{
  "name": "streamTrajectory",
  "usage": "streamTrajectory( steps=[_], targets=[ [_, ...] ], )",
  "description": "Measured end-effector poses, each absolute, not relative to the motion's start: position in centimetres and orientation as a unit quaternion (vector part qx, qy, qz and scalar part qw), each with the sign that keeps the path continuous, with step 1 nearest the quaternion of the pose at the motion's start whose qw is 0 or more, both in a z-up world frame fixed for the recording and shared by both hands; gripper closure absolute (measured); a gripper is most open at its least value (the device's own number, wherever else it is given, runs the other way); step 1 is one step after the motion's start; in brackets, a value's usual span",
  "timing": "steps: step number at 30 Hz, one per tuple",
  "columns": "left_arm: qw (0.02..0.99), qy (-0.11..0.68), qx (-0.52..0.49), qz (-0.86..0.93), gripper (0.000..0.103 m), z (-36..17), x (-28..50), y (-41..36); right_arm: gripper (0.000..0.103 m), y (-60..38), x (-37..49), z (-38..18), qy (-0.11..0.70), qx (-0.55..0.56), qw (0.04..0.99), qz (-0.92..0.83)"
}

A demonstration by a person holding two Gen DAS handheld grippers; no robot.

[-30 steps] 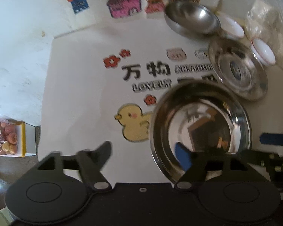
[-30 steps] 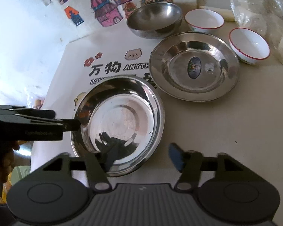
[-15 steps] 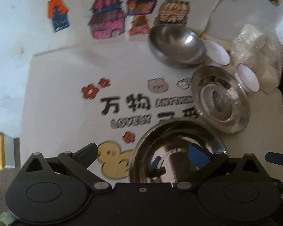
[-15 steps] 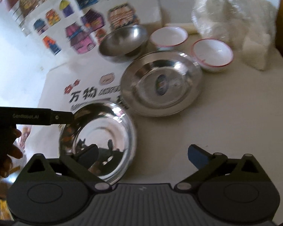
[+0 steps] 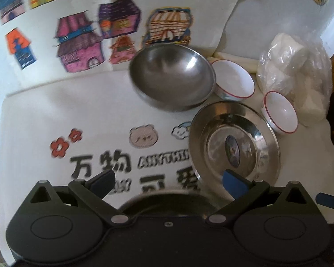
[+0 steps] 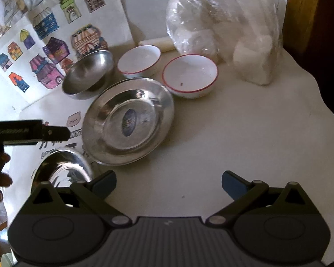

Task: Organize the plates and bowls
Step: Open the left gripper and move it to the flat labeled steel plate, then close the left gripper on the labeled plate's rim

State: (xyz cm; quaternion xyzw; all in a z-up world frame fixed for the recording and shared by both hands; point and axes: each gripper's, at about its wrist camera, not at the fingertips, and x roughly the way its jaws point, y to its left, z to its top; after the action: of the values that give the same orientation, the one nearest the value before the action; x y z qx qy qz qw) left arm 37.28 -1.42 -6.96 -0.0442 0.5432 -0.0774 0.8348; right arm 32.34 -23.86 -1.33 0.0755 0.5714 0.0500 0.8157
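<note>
A steel plate with a blue sticker (image 5: 233, 149) (image 6: 129, 120) lies mid-table. A second steel plate (image 6: 62, 166) lies nearer, mostly hidden under my left gripper's body in the left wrist view (image 5: 164, 202). A steel bowl (image 5: 171, 80) (image 6: 86, 75) and two white red-rimmed bowls (image 5: 233, 82) (image 5: 280, 113) (image 6: 140, 60) (image 6: 189, 75) stand behind. My left gripper (image 5: 167, 182) is open and empty above the near plate; it also shows in the right wrist view (image 6: 53, 132). My right gripper (image 6: 168, 183) is open and empty over bare table.
A clear plastic bag of white rolls (image 5: 296, 75) (image 6: 229, 29) stands at the back right. A white printed mat (image 5: 55, 122) covers the left of the table. Paper with drawn houses (image 5: 100, 22) leans at the back. The table edge (image 6: 322, 115) curves on the right.
Both grippers have pulled back and up from the near steel plate, which stays on the mat. Both views now look further toward the back bowls.
</note>
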Motion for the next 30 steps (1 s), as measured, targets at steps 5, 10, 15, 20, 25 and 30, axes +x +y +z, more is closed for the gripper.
streamTrajectory(
  steps=[5,10,15,20,25,30],
  targets=[
    [0.834,0.547,-0.03,-0.072,0.001,-7.9,39.2,-3.6,0.0,-24.7,33.8,-1.9,0.571,0.068,0.815,0.071],
    [0.828,0.556,-0.006,-0.067,0.001,-8.9,40.7,-5.3,0.0,-25.0,35.1,-2.4,0.567,0.055,0.816,0.099],
    [0.822,0.566,0.006,-0.063,0.001,-9.6,41.5,-6.3,0.0,-25.0,36.3,-3.4,0.567,0.043,0.814,0.117],
    [0.818,0.573,0.013,-0.051,0.001,-9.9,41.8,-6.7,0.0,-25.0,37.3,-4.2,0.568,0.044,0.812,0.128],
    [0.815,0.578,0.024,-0.04,0.001,-9.9,41.8,-7.1,0.0,-24.9,38.3,-4.6,0.564,0.041,0.813,0.14],
    [0.813,0.581,0.009,-0.04,0.007,-9.8,41.9,-7.3,0.0,-24.4,39.1,-4.7,0.553,0.033,0.817,0.158]
  ],
)
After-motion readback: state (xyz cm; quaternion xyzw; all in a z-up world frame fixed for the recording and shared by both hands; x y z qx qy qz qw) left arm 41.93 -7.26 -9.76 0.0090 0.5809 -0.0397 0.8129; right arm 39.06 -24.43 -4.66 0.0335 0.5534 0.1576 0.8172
